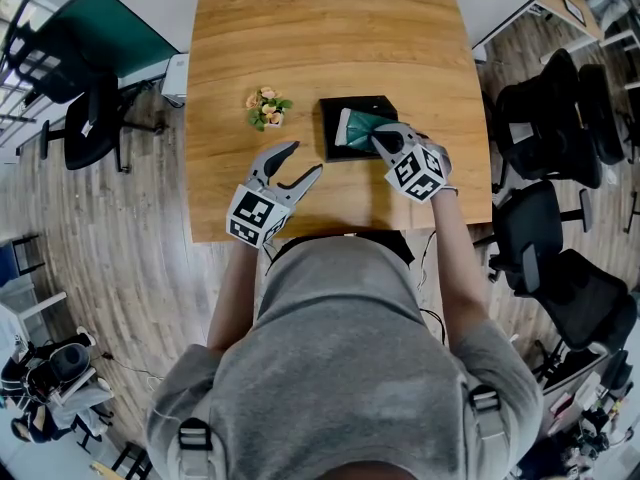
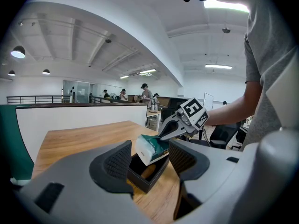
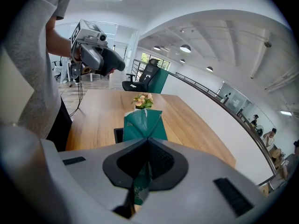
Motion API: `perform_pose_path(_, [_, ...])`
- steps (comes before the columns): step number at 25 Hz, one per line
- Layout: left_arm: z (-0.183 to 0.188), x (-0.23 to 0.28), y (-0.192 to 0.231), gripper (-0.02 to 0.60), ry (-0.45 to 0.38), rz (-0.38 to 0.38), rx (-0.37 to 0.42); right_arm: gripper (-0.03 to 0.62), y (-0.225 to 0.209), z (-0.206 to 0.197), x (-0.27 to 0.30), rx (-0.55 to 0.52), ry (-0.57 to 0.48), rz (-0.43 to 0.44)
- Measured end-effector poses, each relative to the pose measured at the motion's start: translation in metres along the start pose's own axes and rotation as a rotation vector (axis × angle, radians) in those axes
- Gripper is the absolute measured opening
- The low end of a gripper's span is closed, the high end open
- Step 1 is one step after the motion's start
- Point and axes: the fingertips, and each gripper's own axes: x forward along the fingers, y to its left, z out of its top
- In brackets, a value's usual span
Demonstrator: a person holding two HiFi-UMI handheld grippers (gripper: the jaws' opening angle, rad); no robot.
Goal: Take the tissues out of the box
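- Right gripper (image 3: 148, 143) first: what have its jaws got?
- They're clenched on a fold of the teal wrapper of the tissue pack (image 3: 144, 121). The fold is pinched flat between the pads.
- And where is the pack?
- It's tilted over the black box (image 1: 327, 128). The end by the jaws is raised and the far end dips into the box's opening.
- What about the left gripper (image 1: 306, 157)?
- Its jaws are released, spread wide with nothing between the pads. It hovers above the surface (image 1: 320, 38), just beside the box on the person's left, with its jaws pointing towards the pack but not touching it.
- Anything else on the wood?
- A small pot of flowers (image 1: 267, 108), near the box on its left side and apart from it. Dark office chairs (image 1: 560, 218) stand on the floor to the right.
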Motion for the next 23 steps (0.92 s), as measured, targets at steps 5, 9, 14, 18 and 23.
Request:
perform_pose_path(5, [0.0000, 0.0003, -0.0028, 0.264, -0.001, -0.003, 0.002, 0.005, -0.0007, 0.0012, -0.0019, -0.003, -0.001, -0.006])
perform_pose_path(9, [-0.0009, 0.0000, 0.0000, 0.264, -0.002, -0.001, 0.001, 0.005, -0.0007, 0.0009, -0.0001, -0.010, 0.002, -0.008])
perform_pose_path(14, [-0.0010, -0.0014, 0.0001, 0.264, -0.006, 0.004, -0.001, 0.005, 0.0007, -0.0010, -0.0007, -0.014, 0.005, -0.009])
perform_pose_path(18, [-0.0023, -0.0017, 0.0004, 0.262, -0.005, 0.006, -0.007, 0.005, 0.0011, 0.0005, -0.0010, -0.024, 0.001, -0.005])
perform_pose_path(23, [-0.0044, -0.0031, 0.0012, 0.264, -0.005, 0.009, -0.010, 0.005, 0.0038, -0.0025, 0.0007, -0.031, 0.009, 0.000])
